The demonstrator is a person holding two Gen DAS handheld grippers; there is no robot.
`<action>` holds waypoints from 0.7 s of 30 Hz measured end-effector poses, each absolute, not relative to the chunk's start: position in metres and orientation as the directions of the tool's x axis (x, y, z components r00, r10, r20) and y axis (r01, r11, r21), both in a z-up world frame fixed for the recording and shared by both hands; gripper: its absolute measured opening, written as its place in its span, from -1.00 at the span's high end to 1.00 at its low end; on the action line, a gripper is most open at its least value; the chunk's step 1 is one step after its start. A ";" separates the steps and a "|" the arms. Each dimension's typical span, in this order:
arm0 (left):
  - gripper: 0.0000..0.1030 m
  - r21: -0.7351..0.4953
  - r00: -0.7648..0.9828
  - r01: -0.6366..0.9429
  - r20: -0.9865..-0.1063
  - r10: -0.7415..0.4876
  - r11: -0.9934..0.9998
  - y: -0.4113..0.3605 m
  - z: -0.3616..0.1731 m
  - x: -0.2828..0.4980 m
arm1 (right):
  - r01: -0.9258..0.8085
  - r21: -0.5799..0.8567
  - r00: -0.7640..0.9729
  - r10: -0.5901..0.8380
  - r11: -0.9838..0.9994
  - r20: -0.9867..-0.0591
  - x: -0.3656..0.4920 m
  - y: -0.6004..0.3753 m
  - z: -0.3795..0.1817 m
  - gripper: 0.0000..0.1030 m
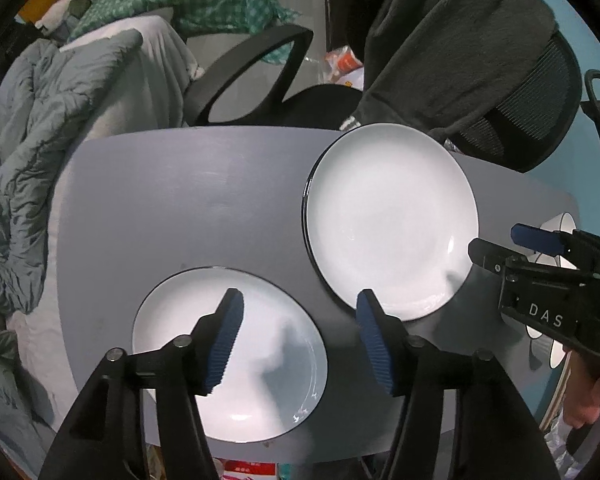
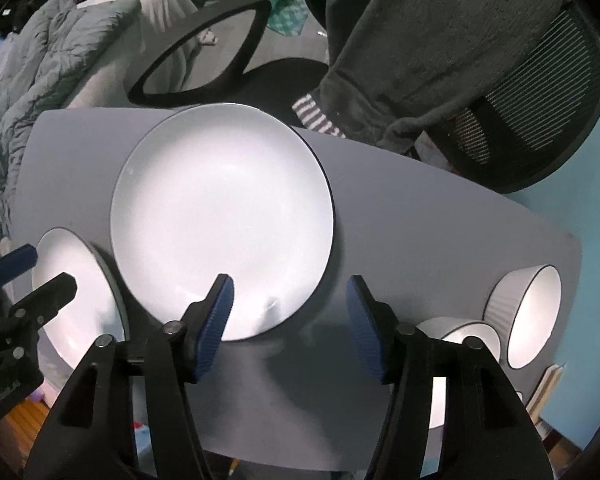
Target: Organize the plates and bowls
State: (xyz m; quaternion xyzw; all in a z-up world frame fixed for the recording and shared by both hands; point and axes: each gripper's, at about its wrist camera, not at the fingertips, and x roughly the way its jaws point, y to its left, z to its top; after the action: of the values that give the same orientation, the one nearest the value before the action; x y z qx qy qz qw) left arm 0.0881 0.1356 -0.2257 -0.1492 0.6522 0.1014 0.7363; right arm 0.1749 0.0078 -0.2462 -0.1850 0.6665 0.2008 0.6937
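Two white plates with dark rims lie on the grey table (image 1: 160, 200). The small plate (image 1: 228, 360) is near the front edge, and the large plate (image 1: 392, 220) lies beyond it to the right. My left gripper (image 1: 300, 336) hangs open above the small plate's right rim with nothing between its pads. My right gripper (image 2: 290, 316) is open and empty over the near rim of the large plate (image 2: 224, 224). The small plate (image 2: 76, 300) and the left gripper (image 2: 48, 272) show at the left of the right wrist view. Two white bowls (image 2: 532, 312) (image 2: 460, 336) stand at the table's right end.
A black office chair (image 1: 260, 64) with a dark garment (image 1: 440, 40) draped over it stands just behind the table. Rumpled grey bedding (image 1: 28, 140) lies off the left edge. The right gripper (image 1: 496, 242) and a hand (image 1: 588, 400) sit at the right.
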 end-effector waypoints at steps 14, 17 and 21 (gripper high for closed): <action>-0.34 -0.110 0.177 -0.398 -0.983 -0.041 0.911 0.142 -0.196 0.039 | -0.581 0.018 0.075 0.075 0.814 -0.994 0.145 0.006 -0.210 -0.27; -0.34 -0.115 0.179 -0.427 -0.983 -0.041 0.897 0.147 -0.192 0.025 | -0.598 0.017 0.069 0.073 0.801 -0.995 0.137 0.006 -0.209 -0.27; -0.34 -0.125 0.190 -0.467 -0.981 -0.039 0.876 0.155 -0.189 0.008 | -0.618 0.014 0.063 0.066 0.786 -0.996 0.128 0.007 -0.208 -0.27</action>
State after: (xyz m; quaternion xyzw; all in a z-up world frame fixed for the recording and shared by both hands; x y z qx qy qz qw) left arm 0.0077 0.1546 -0.1886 -0.2039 0.6200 0.1436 0.7439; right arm 0.1277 0.0074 -0.2076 -0.2158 0.6390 0.2457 0.6962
